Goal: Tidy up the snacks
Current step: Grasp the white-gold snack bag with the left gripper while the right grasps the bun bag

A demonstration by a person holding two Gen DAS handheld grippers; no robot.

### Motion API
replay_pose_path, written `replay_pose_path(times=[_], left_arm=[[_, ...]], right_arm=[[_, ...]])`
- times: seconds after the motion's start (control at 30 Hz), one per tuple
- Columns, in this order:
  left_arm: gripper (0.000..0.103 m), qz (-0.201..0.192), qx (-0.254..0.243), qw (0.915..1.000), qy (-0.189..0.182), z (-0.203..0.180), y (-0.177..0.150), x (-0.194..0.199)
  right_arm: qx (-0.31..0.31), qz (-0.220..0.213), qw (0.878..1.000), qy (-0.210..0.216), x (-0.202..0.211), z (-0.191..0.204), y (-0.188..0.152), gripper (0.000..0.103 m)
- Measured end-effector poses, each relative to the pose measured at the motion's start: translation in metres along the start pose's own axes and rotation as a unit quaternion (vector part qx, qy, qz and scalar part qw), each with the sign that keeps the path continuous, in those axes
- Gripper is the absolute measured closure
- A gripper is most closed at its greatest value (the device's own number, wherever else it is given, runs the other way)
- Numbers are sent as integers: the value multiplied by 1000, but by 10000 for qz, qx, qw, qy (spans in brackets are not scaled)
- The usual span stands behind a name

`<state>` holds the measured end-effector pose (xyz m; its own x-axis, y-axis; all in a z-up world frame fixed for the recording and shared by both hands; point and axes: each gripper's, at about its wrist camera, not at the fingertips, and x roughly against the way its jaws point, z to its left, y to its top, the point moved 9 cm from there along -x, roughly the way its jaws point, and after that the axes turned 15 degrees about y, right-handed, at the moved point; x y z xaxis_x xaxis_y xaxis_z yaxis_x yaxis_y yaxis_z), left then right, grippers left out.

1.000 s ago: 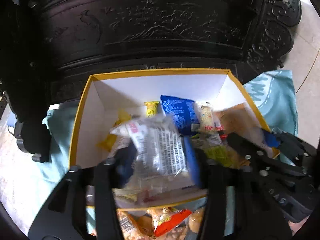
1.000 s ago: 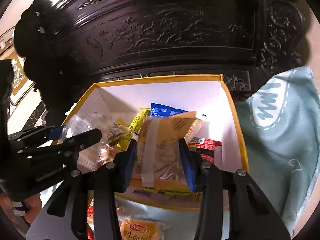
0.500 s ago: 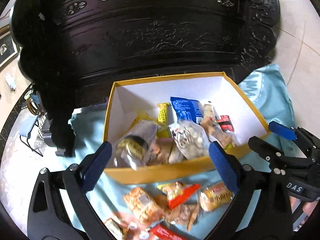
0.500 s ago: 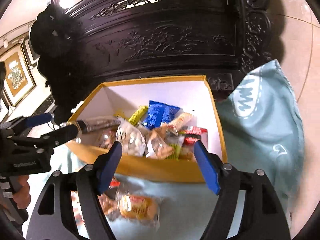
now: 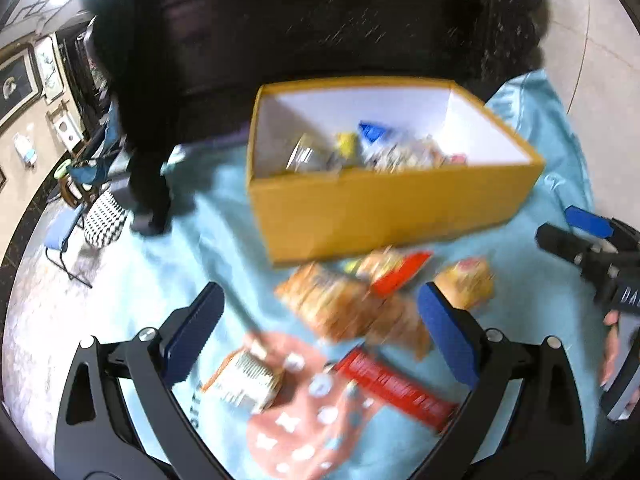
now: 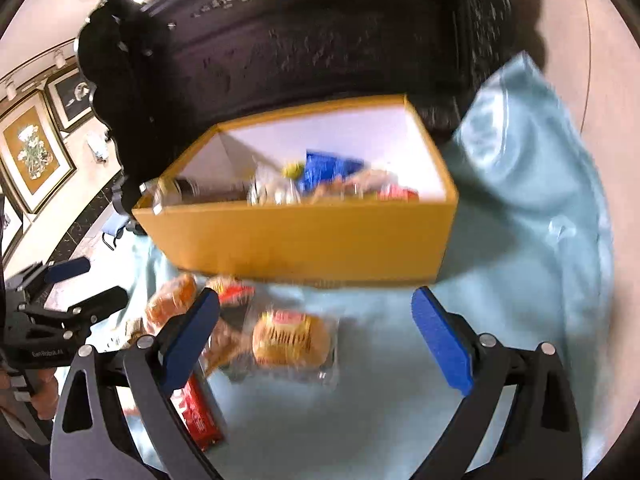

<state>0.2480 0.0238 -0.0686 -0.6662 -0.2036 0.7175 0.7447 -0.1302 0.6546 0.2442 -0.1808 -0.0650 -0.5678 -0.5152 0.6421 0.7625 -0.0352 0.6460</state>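
2 hand-held grippers are hovering over a pale blue cloth [image 5: 208, 248] where loose snacks are lying beside a yellow box [image 5: 384, 216] with white inner walls. The left gripper [image 5: 320, 336] is standing released, its blue pads spread wide with nothing between them, and below them are lying an orange snack bag [image 5: 324, 304], a red-ended packet [image 5: 400, 276], a long red bar [image 5: 396, 390] and a small white-labelled packet [image 5: 244, 380] on a pink spotted patch of the cloth. The right gripper [image 6: 316, 336] is likewise unclenched; its jaws have just been opening, and nothing is being gripped between them. Under it, a clear-wrapped round bun [image 6: 290, 340] is resting on the cloth just in front of the box, with the red bar [image 6: 196, 412] partly hidden behind the gripper's left finger. Inside the box, a blue packet [image 6: 328, 170], a yellow one [image 6: 294, 169] and several clear wrappers are lying heaped along the near wall; blur is keeping their labels unreadable. The box is sitting at the far edge of the cloth, against a dark carved wooden cabinet [image 6: 320, 48]. Each camera is catching the other gripper at the edge of its view, with a person's hand [image 6: 24, 396] wrapping the left one's grip. Framed pictures [image 6: 34, 152] are hanging on the wall at far left.
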Motion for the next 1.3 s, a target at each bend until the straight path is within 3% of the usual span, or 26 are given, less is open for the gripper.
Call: replay_pose_path(times=[0.23,0.4,0.53,0.67,0.8,1.17,1.3], left_arm=[[4,545,369,9977,135,35,-55,-39],[4,693,240,9973,94,38,-75,-51],[7,758,453,9961,-15,43,-89,-65],[51,710,457,9964,20,45,-93,-73],[54,634,617,9957,-269,47,-87,-65],[59,494,732,9953,-395,52,-86,-53],[59,435,638,9959,-466,45,-86,-48]], right_arm=[[-496,42,9987,97,-26,-7,-29,6],[-536,-280,9979,219,-28,-11,-36,6],[-703,-360,9967,161,-29,-24,-40,6],[-838,-370,9953,308,-30,-23,-41,6],[-546,-145,9983,164,-40,-13,-46,6],[739,469,9941,-634,-74,12,-65,6],[828,514,9923,-760,-82,13,-62,6]])
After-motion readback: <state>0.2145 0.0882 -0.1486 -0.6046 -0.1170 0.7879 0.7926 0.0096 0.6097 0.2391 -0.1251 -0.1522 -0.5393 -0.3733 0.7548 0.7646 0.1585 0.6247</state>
